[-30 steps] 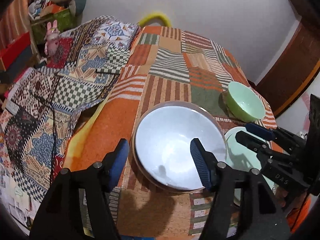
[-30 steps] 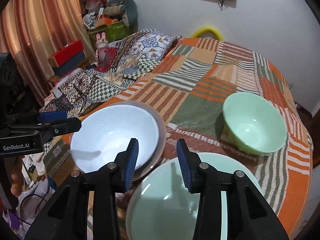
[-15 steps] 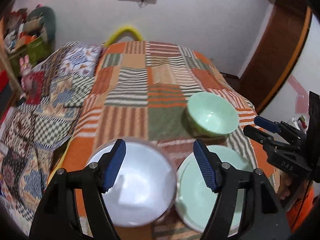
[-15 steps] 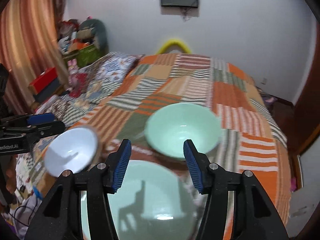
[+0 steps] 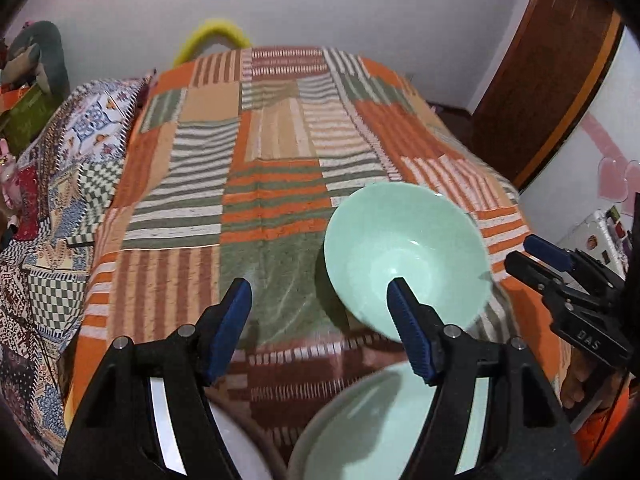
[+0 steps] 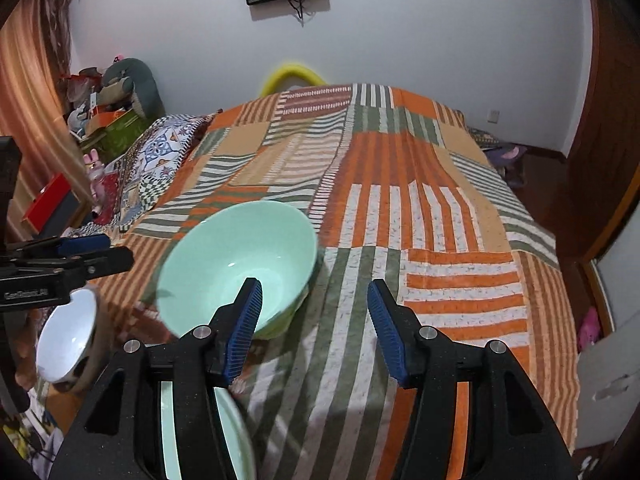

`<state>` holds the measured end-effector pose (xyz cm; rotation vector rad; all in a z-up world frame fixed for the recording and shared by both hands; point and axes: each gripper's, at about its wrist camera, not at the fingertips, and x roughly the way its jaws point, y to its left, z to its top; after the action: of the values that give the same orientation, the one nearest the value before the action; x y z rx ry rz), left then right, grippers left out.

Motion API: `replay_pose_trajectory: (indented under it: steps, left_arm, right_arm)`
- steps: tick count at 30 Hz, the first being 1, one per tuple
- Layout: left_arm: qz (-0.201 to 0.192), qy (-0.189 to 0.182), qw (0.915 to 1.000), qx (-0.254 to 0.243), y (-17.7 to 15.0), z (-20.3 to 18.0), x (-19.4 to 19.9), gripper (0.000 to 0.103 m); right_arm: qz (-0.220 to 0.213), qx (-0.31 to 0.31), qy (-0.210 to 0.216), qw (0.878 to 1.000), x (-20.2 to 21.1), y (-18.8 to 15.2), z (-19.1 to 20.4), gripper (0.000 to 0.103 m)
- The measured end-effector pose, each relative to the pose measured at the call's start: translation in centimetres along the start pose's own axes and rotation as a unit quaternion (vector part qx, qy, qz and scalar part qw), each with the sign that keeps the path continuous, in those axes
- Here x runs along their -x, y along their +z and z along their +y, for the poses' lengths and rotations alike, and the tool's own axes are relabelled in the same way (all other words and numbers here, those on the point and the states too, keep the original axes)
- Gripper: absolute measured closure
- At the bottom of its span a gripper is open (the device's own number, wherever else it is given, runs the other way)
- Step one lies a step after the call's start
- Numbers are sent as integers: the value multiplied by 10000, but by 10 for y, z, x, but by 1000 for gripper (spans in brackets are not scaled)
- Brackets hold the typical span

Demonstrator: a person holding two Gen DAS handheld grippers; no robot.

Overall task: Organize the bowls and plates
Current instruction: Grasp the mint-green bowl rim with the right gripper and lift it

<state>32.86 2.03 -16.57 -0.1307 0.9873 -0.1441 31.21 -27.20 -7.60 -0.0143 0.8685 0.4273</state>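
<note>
Mint-green round bowl (image 5: 404, 256) sat on the striped patchwork blanket (image 5: 272, 168); left gripper (image 5: 320, 320) and right gripper (image 6: 314, 320) both hung spread, empty.

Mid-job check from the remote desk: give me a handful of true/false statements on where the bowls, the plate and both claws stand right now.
1. The green bowl sits upright on the patchwork blanket. True.
2. The right claw is shut on the green bowl. False: its jaws stand open and hold nothing, with the bowl to their left.
3. The left claw is open and empty. True.
4. The white bowl is stacked inside the green bowl. False: it sits apart, on the left in the right wrist view.
5. A green plate lies nearer the cameras than the green bowl. True.
6. A spoon rests in the green bowl. False: the bowl is empty.
</note>
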Motion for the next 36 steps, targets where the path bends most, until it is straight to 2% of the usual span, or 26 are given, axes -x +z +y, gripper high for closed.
replay_pose_trajectory:
  steps: [4,6,9,15,19,22,27,36]
  left_arm:
    - [132,44,9998,-113,3,-6,-19,36]
    - [179,50,9995,-242,3,-11,-27,41]
    - [281,-4,9993,-266,2,-12,-36,50]
    - [523,-207,9984,-59,2,-6,-51,69]
    - [712,-537,9960,69,2,-1,-57,80]
    - [722,-624,9954,32,1,-4,-58,90]
    - [514,-407,9977,-178,-1,-15,-51,90]
    - [212,-497,9984,-166,0,-17,-21,90]
  right_arm:
    - [129,15,80,9999,-14,1,-3,52]
    - [184,20,160,9997,-19,1,-1,56]
    - [316,30,249,9992,-30,2,-1,68]
    - [484,68,338,9982,-42,1,3,77]
    - [510,128,274,9982,-46,1,7,84]
    - [480,209,181,9985,-46,1,11,85]
    - [415,194,116,9989,-44,0,8,87]
    - [89,270,48,9996,-22,6,15,88]
